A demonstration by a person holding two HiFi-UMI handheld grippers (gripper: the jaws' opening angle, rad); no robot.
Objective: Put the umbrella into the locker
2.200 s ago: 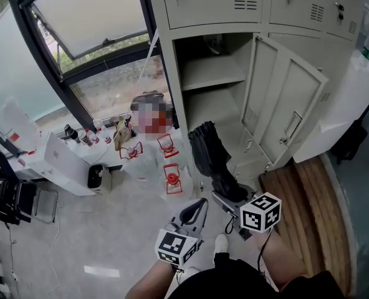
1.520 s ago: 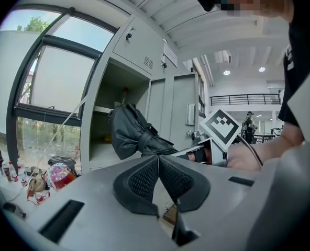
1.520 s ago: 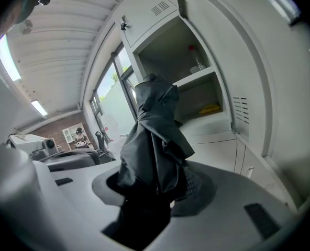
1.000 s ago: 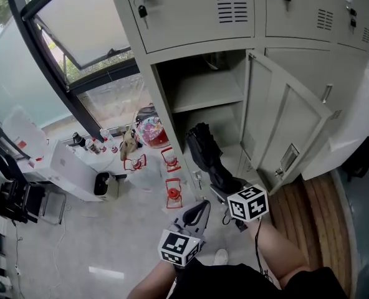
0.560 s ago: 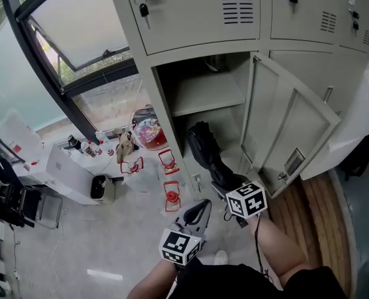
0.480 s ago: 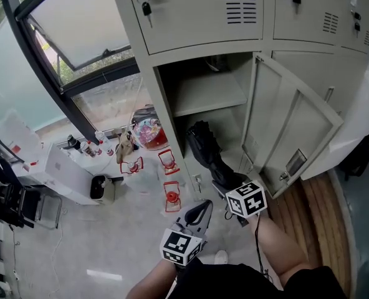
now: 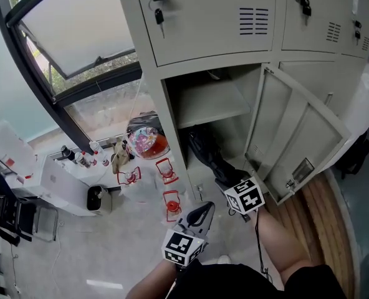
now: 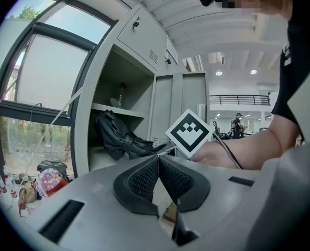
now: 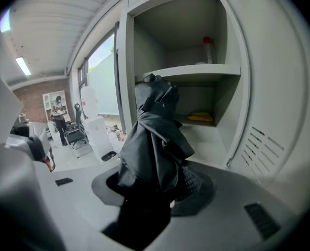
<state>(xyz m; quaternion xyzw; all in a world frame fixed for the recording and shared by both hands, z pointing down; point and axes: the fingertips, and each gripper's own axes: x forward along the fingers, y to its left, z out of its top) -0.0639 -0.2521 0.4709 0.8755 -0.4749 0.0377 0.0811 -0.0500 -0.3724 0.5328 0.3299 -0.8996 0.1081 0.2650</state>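
The left hand-held gripper [image 7: 204, 207] hung idle, its jaws pressed together on nothing, with the locker [image 7: 172, 126] ahead of it. To its right, the right hand-held gripper [image 7: 224, 180] was clamped on the handle end of the folded black umbrella [image 7: 203, 156]. The umbrella's long axis ran straight out from those jaws, forward and slightly up. Its bunched far end pointed into the open lower compartment, under the shelf [image 7: 212, 101] and just inside the mouth. The step in hand looked like the insertion itself. The next move probably called for pushing further along that axis, then letting go, keeping clear of the open door [image 7: 297, 136] on the right.
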